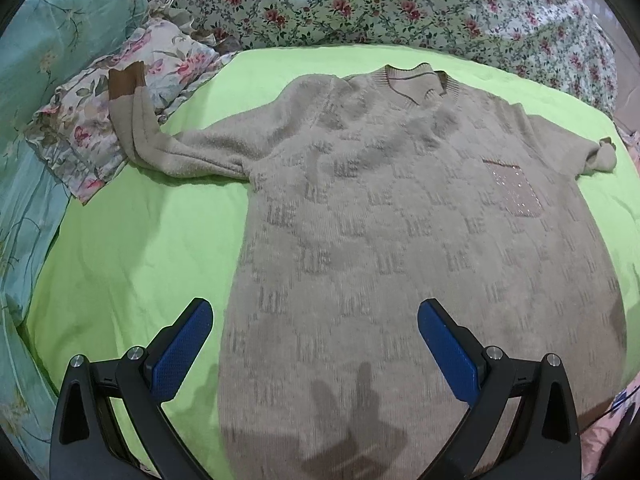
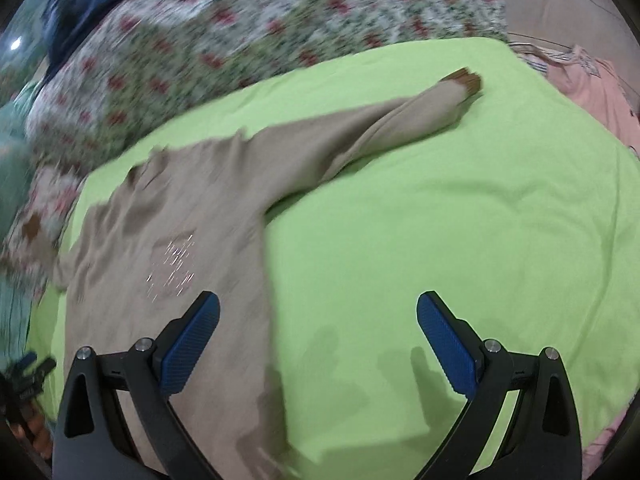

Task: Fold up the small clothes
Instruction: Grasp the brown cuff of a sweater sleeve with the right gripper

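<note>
A beige knitted sweater (image 1: 400, 216) with a woven letter pattern lies flat, front up, on a bright green sheet (image 1: 132, 248). It has a sparkly chest pocket (image 1: 514, 190), and its left sleeve runs out to a brown cuff (image 1: 126, 82) resting on a floral pillow. My left gripper (image 1: 314, 324) hovers open above the sweater's lower body, holding nothing. In the blurred right wrist view the sweater (image 2: 168, 240) lies at left, its other sleeve (image 2: 384, 128) stretched toward a brown cuff (image 2: 466, 80). My right gripper (image 2: 318, 318) is open over the sweater's side edge and the green sheet (image 2: 460, 220).
A floral quilt (image 1: 360, 4) is heaped along the far side of the bed. A floral pillow (image 1: 132, 92) and teal bedding (image 1: 36, 80) lie at left. Pink cloth (image 2: 592, 88) sits off the sheet's far right corner.
</note>
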The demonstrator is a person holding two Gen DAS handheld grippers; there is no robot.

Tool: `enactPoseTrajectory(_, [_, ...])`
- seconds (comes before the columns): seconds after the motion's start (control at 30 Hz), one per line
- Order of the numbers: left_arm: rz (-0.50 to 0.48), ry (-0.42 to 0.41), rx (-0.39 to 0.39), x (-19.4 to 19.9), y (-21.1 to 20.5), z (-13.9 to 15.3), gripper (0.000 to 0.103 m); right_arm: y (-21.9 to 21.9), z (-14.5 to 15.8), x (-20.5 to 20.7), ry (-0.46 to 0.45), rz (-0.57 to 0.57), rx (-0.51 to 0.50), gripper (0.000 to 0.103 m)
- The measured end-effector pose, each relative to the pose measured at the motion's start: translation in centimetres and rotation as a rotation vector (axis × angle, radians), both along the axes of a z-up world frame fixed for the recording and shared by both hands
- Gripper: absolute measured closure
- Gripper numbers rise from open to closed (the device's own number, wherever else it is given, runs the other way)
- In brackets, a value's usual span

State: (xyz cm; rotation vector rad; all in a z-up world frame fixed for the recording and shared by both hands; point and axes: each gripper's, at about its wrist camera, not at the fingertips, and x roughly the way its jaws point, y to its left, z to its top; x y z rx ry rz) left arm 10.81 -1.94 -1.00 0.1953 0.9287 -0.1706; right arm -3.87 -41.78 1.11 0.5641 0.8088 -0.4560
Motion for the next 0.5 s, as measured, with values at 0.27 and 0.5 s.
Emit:
enactPoseTrajectory(0.27, [0.019, 0.021, 0.017, 3.2, -1.1, -0.6, 0.000, -11.5, -1.1, 2.2, -0.041, -0.216, 0.037, 0.032])
enactPoseTrajectory(0.5, [0.043, 0.059, 0.031, 5.8, -2.2, -1.9, 0.000, -20.3, -3.2, 7.2, -0.055, -0.357, 0.002, 0.054])
